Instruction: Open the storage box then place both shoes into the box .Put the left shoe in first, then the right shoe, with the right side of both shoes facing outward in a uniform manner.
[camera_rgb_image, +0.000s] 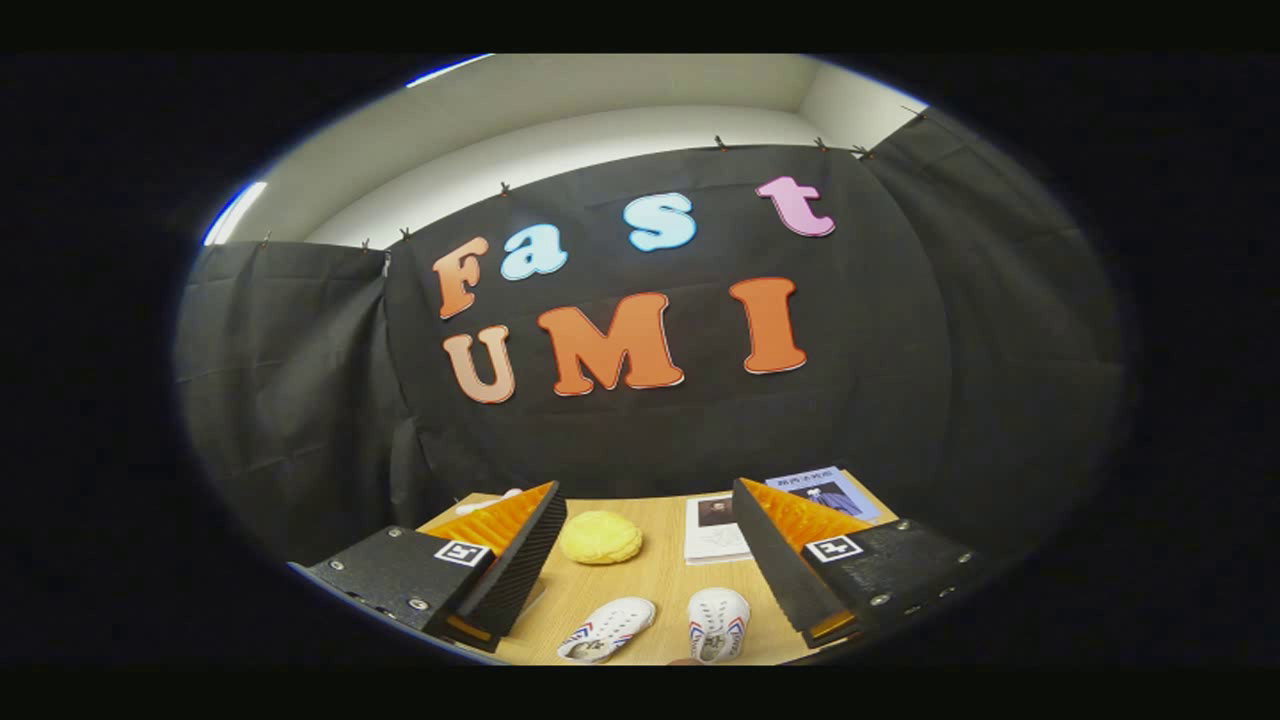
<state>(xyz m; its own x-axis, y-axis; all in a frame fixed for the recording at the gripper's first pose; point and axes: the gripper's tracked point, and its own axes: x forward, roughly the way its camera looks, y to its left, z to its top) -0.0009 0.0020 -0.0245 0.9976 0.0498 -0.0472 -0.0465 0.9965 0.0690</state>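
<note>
Two small white shoes with red and blue side stripes lie on the wooden table (660, 585), low between my fingers. The left one (607, 629) is tilted with its toe pointing away to the right; the right one (718, 622) points straight away. My gripper (648, 525) hangs above the table, open wide, with nothing between its fingers. Both shoes sit below and nearer than the fingertips. I cannot see a storage box in this view.
A yellow bun-like lump (600, 537) rests on the table just ahead of the left finger. A white booklet (715, 528) and a blue booklet (825, 490) lie near the right finger. A small white object (490, 500) peeks out behind the left finger.
</note>
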